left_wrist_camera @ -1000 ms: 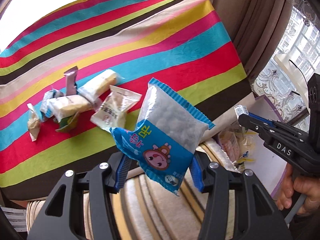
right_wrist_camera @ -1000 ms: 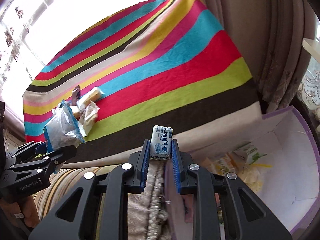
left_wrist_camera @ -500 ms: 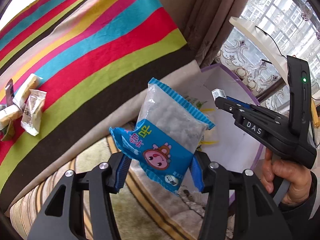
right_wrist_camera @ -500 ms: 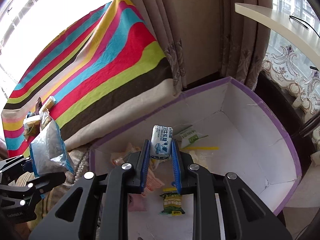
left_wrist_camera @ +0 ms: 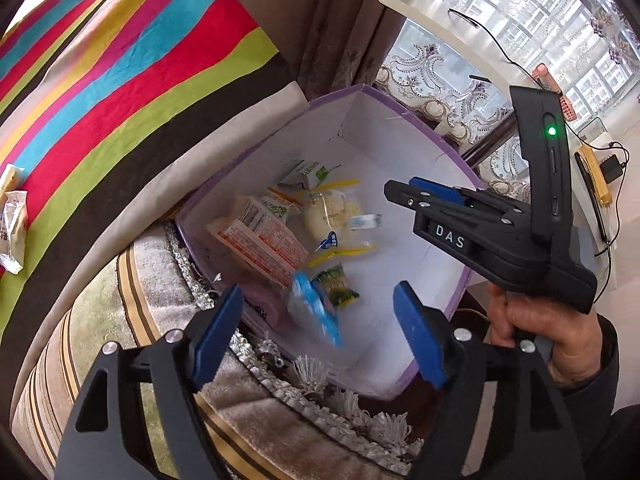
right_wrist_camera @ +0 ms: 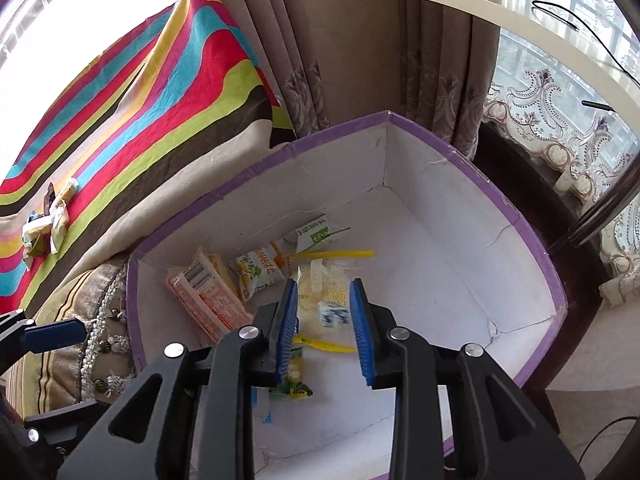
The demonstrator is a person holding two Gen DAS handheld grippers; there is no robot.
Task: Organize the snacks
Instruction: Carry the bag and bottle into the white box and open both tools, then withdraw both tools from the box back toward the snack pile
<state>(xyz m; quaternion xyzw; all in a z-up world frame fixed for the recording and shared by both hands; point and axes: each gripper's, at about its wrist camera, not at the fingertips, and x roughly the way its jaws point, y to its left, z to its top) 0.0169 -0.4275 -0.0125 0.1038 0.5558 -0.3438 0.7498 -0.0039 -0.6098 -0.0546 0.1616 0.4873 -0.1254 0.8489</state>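
Observation:
A purple-rimmed white box (left_wrist_camera: 416, 116) (right_wrist_camera: 532, 240) holds several snack packets. My left gripper (left_wrist_camera: 320, 328) is open above its near edge; the blue snack bag (left_wrist_camera: 314, 314) is blurred in mid-fall between the blue pads, touching neither. My right gripper (right_wrist_camera: 324, 332) is open over the box; the small white-and-blue packet (right_wrist_camera: 334, 314) (left_wrist_camera: 364, 222) is blurred in the air below its fingers. The right gripper also shows in the left wrist view (left_wrist_camera: 404, 190). An orange packet (left_wrist_camera: 260, 240) (right_wrist_camera: 208, 300) lies at the box's left side.
The striped cloth (left_wrist_camera: 120, 80) (right_wrist_camera: 140, 100) carries several more snacks at its left end (right_wrist_camera: 44, 228) (left_wrist_camera: 12, 224). A fringed striped cushion (left_wrist_camera: 100, 320) lies against the box. Curtains (right_wrist_camera: 340, 40) and a white shelf (right_wrist_camera: 520, 40) stand behind.
Both grippers opened over the box. The blue bag has left the left gripper and the small packet has left the right gripper; both are dropping into the box.

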